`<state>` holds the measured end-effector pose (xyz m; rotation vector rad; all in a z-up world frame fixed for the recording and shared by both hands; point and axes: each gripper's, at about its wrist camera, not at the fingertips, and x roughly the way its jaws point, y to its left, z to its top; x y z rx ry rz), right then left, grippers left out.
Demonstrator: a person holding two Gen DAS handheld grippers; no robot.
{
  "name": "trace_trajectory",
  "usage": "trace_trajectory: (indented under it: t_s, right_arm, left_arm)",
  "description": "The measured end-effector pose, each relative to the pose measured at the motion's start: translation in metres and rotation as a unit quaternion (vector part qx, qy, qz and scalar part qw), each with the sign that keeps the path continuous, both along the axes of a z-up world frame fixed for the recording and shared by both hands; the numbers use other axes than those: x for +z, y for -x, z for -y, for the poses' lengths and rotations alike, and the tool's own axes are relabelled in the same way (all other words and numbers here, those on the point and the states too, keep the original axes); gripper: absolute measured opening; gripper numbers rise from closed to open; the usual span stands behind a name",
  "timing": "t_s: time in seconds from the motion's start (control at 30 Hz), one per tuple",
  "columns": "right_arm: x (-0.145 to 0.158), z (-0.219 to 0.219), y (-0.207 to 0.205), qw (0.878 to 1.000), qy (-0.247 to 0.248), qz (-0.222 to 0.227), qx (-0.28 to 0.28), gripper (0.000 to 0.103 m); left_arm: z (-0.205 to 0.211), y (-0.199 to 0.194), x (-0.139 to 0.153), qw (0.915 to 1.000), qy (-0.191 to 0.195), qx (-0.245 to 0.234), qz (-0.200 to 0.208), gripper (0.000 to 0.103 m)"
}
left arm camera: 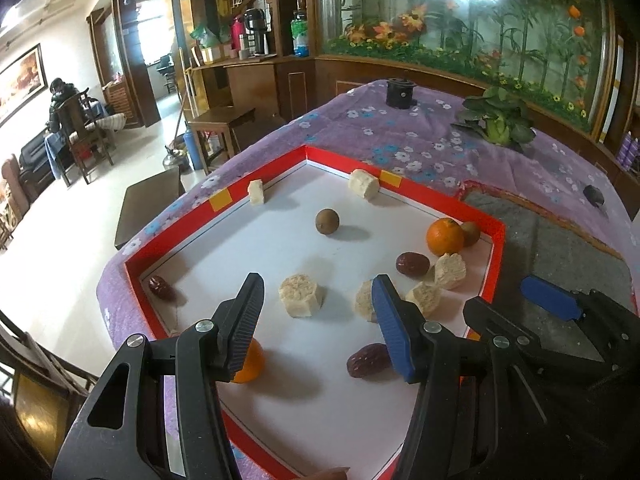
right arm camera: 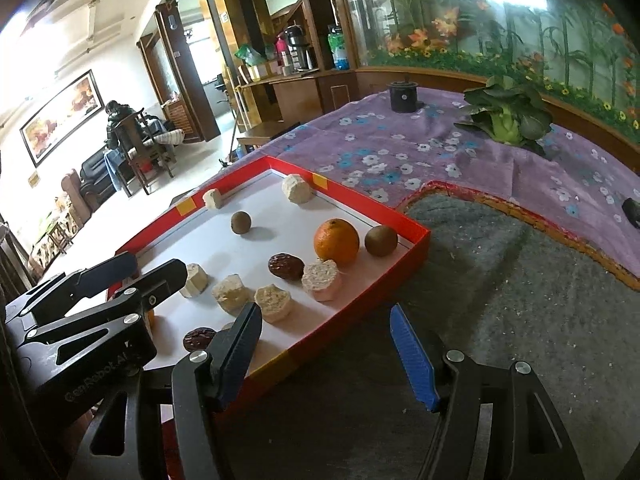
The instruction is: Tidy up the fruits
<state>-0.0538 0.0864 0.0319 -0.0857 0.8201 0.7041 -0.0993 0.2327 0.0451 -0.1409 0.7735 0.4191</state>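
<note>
A red-walled tray (left arm camera: pixel 216 200) with a white floor holds an orange (left arm camera: pixel 445 237), a second orange (left arm camera: pixel 250 366) half hidden behind my left finger, two brown kiwis (left arm camera: pixel 327 221) (left arm camera: pixel 471 233), three dark red dates (left arm camera: pixel 412 264) (left arm camera: pixel 368 360) (left arm camera: pixel 162 288) and several pale cake pieces (left arm camera: pixel 300 295). My left gripper (left arm camera: pixel 316 300) is open and empty above the tray's near part. My right gripper (right arm camera: pixel 326 324) is open and empty over the tray's near right wall (right arm camera: pixel 360 300). The big orange (right arm camera: pixel 336 241) and a kiwi (right arm camera: pixel 381 241) show in the right wrist view.
A purple flowered cloth (right arm camera: pixel 400 152) covers the far table, with a green vegetable (right arm camera: pixel 506 118) and a black cup (right arm camera: pixel 403 96) on it. Grey felt (right arm camera: pixel 520 280) lies right of the tray. The table edge drops to the floor on the left.
</note>
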Motion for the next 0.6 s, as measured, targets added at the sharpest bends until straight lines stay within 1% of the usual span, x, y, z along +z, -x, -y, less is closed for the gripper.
trace_trajectory:
  t_s: [0.1, 0.37, 0.6]
  right_arm:
    - [-0.0005, 0.0006, -0.0017, 1.0, 0.0, -0.003, -0.002, 0.065]
    - [-0.0024, -0.0016, -0.0023, 1.0, 0.003, -0.008, 0.0, 0.065]
    - [-0.002, -0.0049, 0.0007, 1.0, 0.01, -0.001, 0.005, 0.065]
  left_arm:
    - [-0.0006, -0.0014, 0.0001, 1.0, 0.005, -0.002, 0.001, 0.057]
    - [-0.0015, -0.001, 0.0009, 1.0, 0.004, -0.001, 0.008, 0.057]
    - [-0.0012, -0.0007, 0.0012, 0.9998, -0.014, 0.006, 0.013, 0.057]
